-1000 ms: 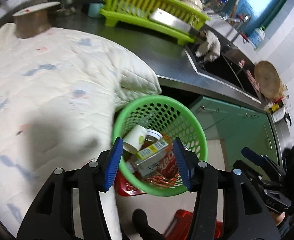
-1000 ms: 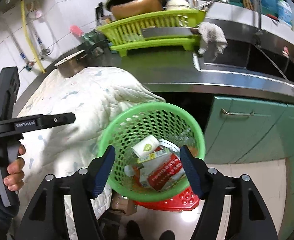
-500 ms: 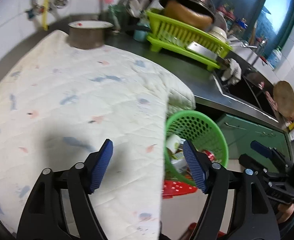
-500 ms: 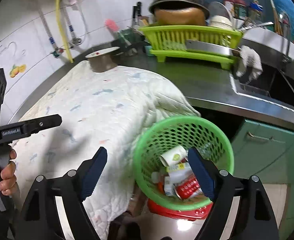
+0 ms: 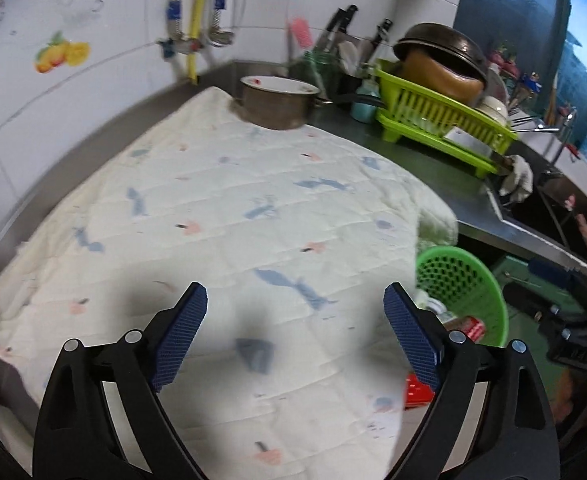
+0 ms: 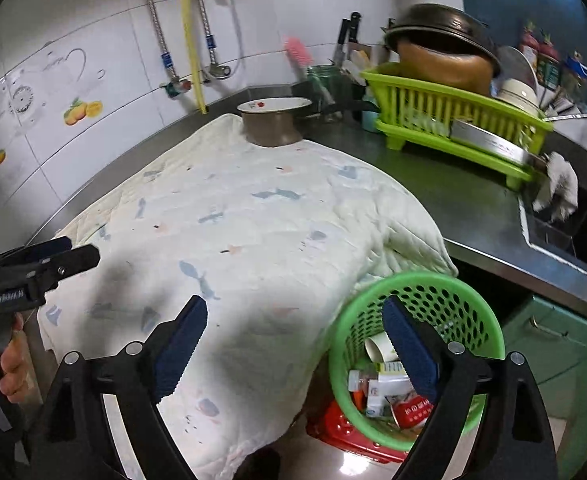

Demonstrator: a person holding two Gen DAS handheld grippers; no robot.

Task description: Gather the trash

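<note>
A green perforated basket (image 6: 413, 280) stands on the floor by the counter's edge. It holds trash: a paper cup (image 6: 377, 350), small cartons (image 6: 385, 384) and a red packet (image 6: 411, 408). My right gripper (image 6: 294, 306) hangs above the quilted cloth (image 6: 253, 220) and the basket's left rim, its jaws opening with nothing between them. My left gripper (image 5: 295, 296) is over the cloth (image 5: 233, 220), jaws also opening and empty, with the basket (image 5: 489, 300) at its lower right. Each gripper shows in the other's view: the left gripper (image 6: 69, 254) and the right gripper (image 5: 553, 276).
A metal pot (image 6: 271, 124) sits at the cloth's far edge. A lime dish rack (image 6: 453, 120) with a wok and bowls stands on the steel counter, and the sink (image 6: 565, 224) lies to the right. A red stool (image 6: 333, 424) is under the basket, beside green cabinets (image 6: 565, 344).
Both grippers have pulled up and back from directly over the basket, toward the cloth. Their jaws have widened. The basket has slid to the lower right in both views.
</note>
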